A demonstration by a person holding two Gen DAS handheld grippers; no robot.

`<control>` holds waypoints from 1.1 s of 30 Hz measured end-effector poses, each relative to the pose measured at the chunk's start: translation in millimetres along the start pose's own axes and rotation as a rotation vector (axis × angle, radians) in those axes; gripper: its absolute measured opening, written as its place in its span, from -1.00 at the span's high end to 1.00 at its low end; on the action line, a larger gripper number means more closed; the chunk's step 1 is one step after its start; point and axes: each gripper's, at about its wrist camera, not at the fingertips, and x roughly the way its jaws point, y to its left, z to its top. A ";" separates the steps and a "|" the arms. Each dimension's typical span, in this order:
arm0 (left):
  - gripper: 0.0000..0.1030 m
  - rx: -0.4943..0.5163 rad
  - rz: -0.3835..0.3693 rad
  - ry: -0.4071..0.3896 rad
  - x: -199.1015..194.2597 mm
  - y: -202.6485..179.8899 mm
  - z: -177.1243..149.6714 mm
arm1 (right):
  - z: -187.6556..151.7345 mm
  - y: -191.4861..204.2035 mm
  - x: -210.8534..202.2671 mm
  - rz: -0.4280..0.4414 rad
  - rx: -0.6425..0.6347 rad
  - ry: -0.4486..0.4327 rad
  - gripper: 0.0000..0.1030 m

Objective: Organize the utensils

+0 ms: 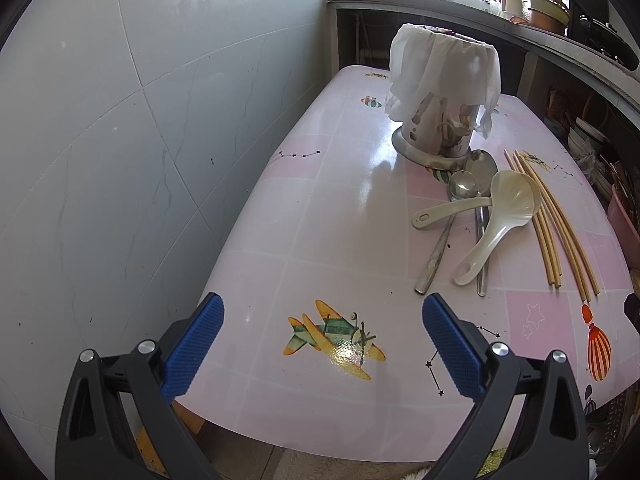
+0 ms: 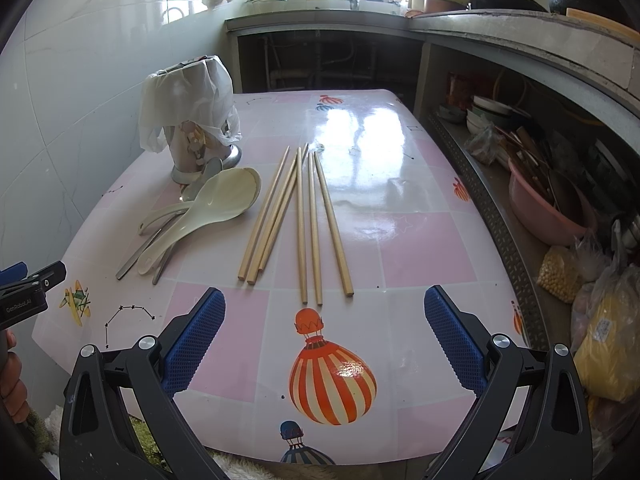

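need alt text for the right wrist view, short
Six wooden chopsticks lie loose on a pink patterned table, just ahead of the open, empty right gripper. To their left, white plastic spoons overlap metal spoons beside a cloth-covered utensil holder.

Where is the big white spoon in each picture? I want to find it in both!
Left wrist view: the big white spoon lies right of centre, between the metal spoons and the chopsticks.
Right wrist view: the same spoon lies left of centre, chopsticks to its right.
Shared landmark: the cloth-covered holder stands just behind the spoon in both.
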 end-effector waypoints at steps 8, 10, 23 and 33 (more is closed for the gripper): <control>-0.89 0.001 0.000 0.001 0.0 0.1 0.3 | 1.4 0.3 -0.2 0.000 0.001 0.001 -0.85; -0.89 0.000 0.000 0.001 0.0 0.2 0.2 | 1.8 0.6 -0.1 0.000 0.001 0.001 -0.85; -0.89 0.002 0.001 0.001 0.1 0.3 0.5 | 0.4 1.1 -1.4 0.000 0.001 0.002 -0.85; -0.89 0.003 0.005 0.002 1.7 -2.7 -2.4 | 0.5 1.9 -1.2 0.001 -0.001 0.002 -0.85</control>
